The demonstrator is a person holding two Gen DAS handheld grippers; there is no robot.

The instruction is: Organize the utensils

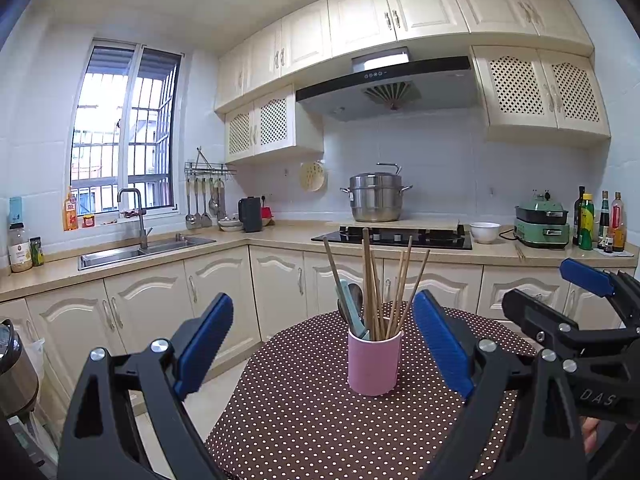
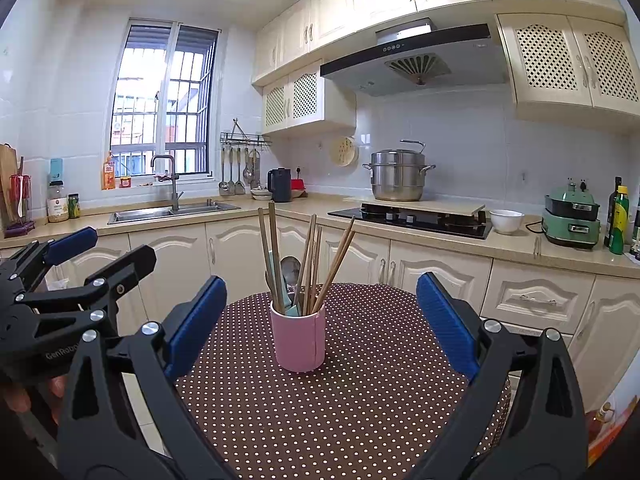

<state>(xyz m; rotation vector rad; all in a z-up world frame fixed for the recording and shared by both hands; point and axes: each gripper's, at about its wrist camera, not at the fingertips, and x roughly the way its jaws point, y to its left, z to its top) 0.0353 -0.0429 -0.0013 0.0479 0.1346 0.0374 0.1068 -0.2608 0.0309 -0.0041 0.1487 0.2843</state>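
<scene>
kitchen backdrop; round polka-dot desk (image 2: 360, 400) in front. pink cup (image 2: 298, 340) stands mid-desk, holding wooden chopsticks (image 2: 310, 264), a teal-handled utensil (image 2: 280, 280) and a metal spoon (image 2: 291, 269), all upright together. left gripper (image 1: 323, 344) and right gripper (image 2: 322, 320) flank it, jaws spread, holding nothing. fits either utensils just gathered or awaiting sorting; cannot tell which.

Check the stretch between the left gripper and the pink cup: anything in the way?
Nothing: only bare polka-dot tablecloth lies between the open left gripper and the pink cup, clearest in the left wrist view.
</scene>
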